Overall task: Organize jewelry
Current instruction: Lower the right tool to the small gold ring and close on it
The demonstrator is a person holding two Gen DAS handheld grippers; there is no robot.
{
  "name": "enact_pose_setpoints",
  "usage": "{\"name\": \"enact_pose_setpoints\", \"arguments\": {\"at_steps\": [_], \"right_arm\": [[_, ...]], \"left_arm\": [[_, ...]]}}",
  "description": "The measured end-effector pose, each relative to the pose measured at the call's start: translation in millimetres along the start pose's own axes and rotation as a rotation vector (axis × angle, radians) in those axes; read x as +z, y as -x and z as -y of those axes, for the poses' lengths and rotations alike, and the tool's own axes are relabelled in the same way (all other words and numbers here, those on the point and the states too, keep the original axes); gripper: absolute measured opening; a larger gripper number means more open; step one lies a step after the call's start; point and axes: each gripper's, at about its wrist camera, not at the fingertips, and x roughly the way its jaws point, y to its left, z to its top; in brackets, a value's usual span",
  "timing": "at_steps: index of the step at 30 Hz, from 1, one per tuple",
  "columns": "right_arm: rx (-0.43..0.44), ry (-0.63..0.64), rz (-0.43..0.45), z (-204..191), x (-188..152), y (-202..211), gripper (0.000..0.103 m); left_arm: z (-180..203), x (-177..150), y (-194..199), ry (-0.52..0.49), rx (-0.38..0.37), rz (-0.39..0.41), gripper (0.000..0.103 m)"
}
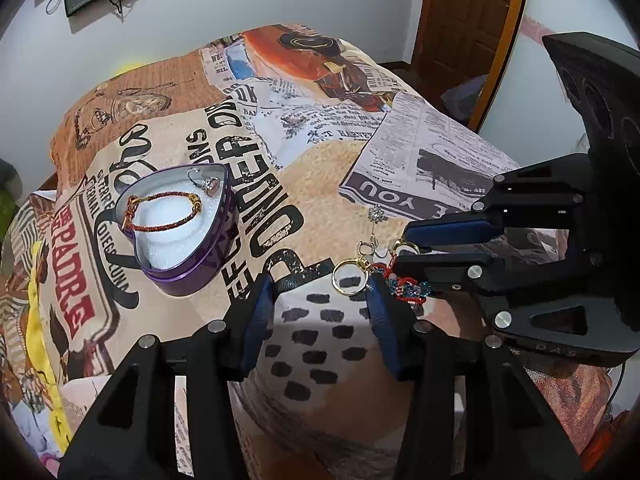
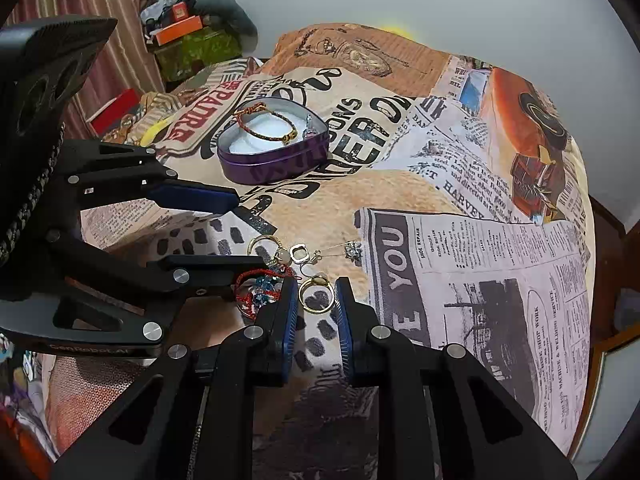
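A purple heart-shaped tin (image 1: 188, 284) (image 2: 272, 164) with white foam holds a braided red-and-gold bracelet (image 1: 160, 216) (image 2: 264, 122) and a stone ring (image 1: 210, 184). Loose jewelry lies in a cluster on the bedspread. In the right wrist view, my right gripper (image 2: 316, 292) is shut on a gold ring (image 2: 316, 280), pads touching both sides. My left gripper (image 1: 320, 284) stands open over a second gold ring (image 1: 349, 282) (image 2: 264, 246), which lies near its right finger. The right gripper (image 1: 402, 250) comes in from the right in the left wrist view.
A red-and-blue beaded piece (image 1: 408, 288) (image 2: 256, 296), a silver star pendant (image 1: 376, 214) (image 2: 352, 249) and a square silver charm (image 2: 298, 254) lie among the rings. The newspaper-print bedspread (image 1: 320, 160) drops off at its edges. Boxes and clutter (image 2: 180, 36) stand beyond the bed.
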Motion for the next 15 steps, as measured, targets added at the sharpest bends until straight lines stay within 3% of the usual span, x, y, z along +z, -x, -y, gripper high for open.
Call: {"name": "enact_pose_setpoints", "arguments": {"at_steps": [6,15], "right_arm": [[-0.009,-0.071,0.011,17.9,-2.9,6.4,0.017],[-0.011,-0.137,0.027,35.8,-8.9,16.7,0.017]], "left_arm": [[4.3,8.5,-0.9,-0.015,-0.008,0.004,0.045],[24.0,14.2,-12.4,-0.084,-0.009,-0.019,0.023]]}}
